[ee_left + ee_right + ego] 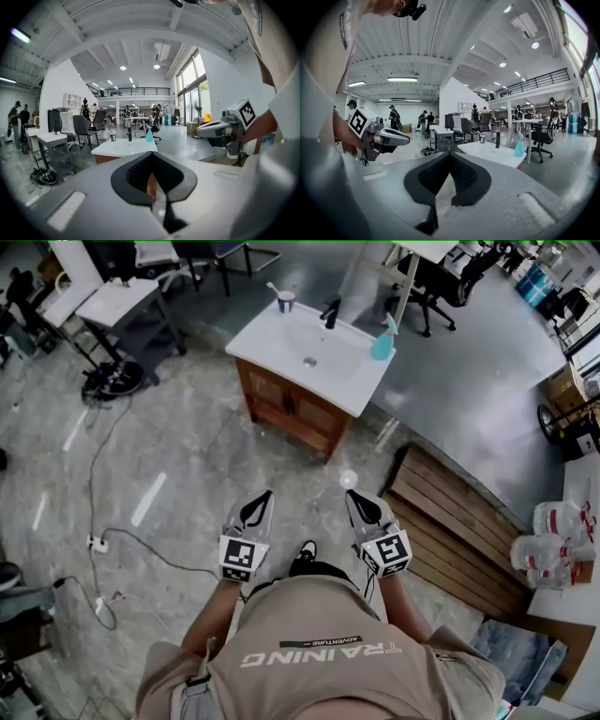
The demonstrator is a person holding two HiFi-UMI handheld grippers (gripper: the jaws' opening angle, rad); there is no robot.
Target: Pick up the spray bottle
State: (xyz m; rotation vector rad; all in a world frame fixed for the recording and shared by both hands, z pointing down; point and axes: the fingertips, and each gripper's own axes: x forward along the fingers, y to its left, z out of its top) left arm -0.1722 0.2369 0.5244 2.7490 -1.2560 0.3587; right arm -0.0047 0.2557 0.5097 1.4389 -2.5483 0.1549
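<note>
Spray bottle [382, 341]: pale teal, standing upright on the white vanity top [272, 354], long axis vertical, trigger head uppermost. It sits at the right far corner of the top, right of the basin and of the black faucet [331, 313]. It is small in every view. I cannot read which way the nozzle faces, nor any fill level. In the left gripper view the bottle [149, 136] shows just above the jaw tips. In the right gripper view it [519, 146] stands off to the right.

A cup with a toothbrush [286, 302] stands at the far left corner of the same top, well apart from the bottle. Wooden cabinet beneath.

Left gripper [266, 499]: fingers together at the tips, nothing between them. It is near me and well apart from the vanity, pointing toward it.

Right gripper [354, 502]: pads likewise closed tip to tip and empty. It runs parallel to the left one, with bare floor between both grippers and the cabinet.

My torso covers both handles and hands in the head view. Only the marker cubes and jaws project past it. A slatted wooden platform [459, 521] lies on the floor to the right, its near end cut off behind bagged goods.
</note>
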